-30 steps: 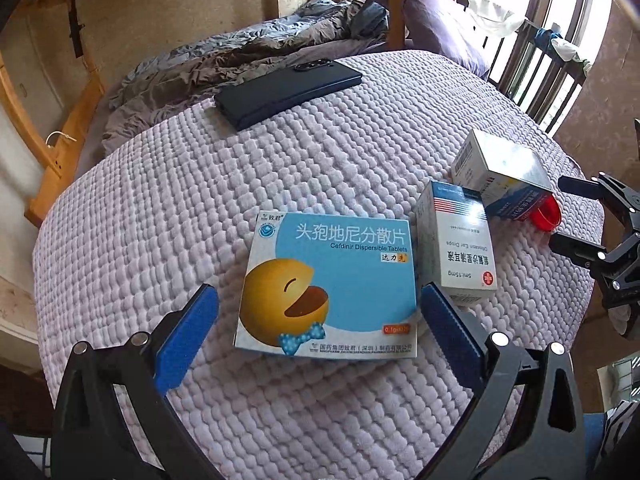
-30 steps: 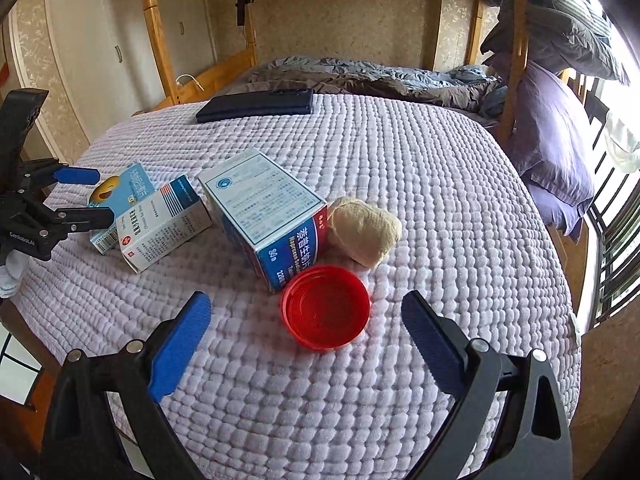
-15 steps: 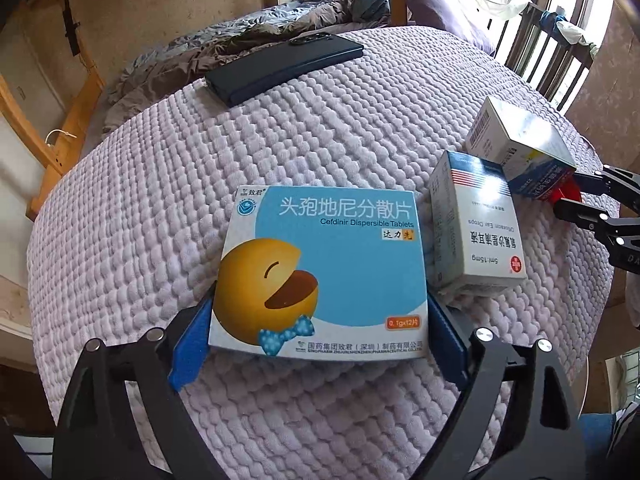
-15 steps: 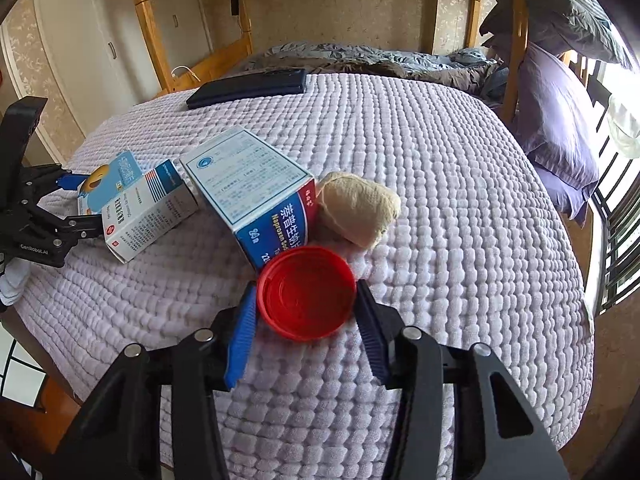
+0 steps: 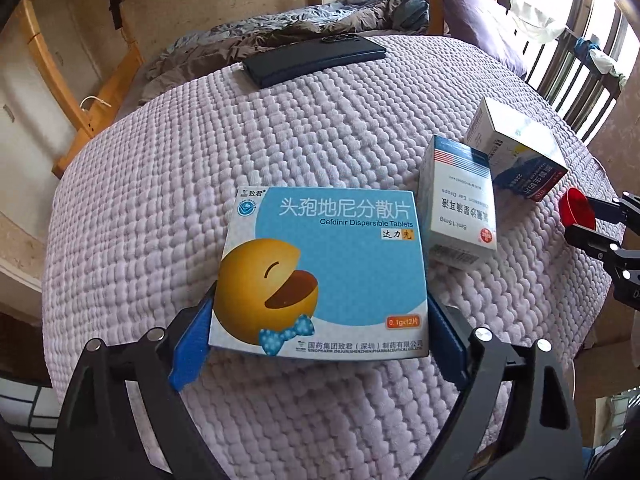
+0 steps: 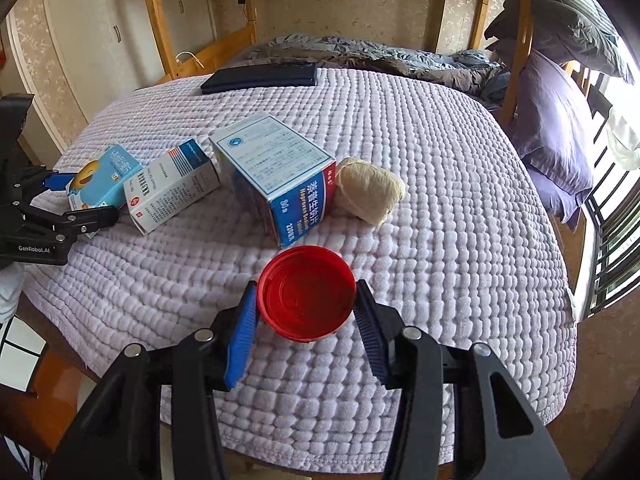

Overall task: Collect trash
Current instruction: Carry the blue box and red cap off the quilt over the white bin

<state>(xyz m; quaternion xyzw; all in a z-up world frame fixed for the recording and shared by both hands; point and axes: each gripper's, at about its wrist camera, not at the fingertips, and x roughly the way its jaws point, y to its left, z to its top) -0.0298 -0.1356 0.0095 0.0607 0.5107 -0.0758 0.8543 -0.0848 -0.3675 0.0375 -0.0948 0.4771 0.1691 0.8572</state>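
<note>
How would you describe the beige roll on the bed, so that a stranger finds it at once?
Look at the bed's lilac quilt, near the cluster of medicine boxes. The beige roll lies right beside the biggest box, on the side away from the other boxes. It alone is soft, rounded and unprinted.

A: Left wrist view angles steeply down, close over the quilted bed.
B: Right wrist likewise, from the opposite end; both share the medicine boxes midway.

Home bedroom, def; wooden bunk-bed frame overhead, rumpled grey duvet, purple pillow, lilac quilted bedspread; wallpapered walls.
</note>
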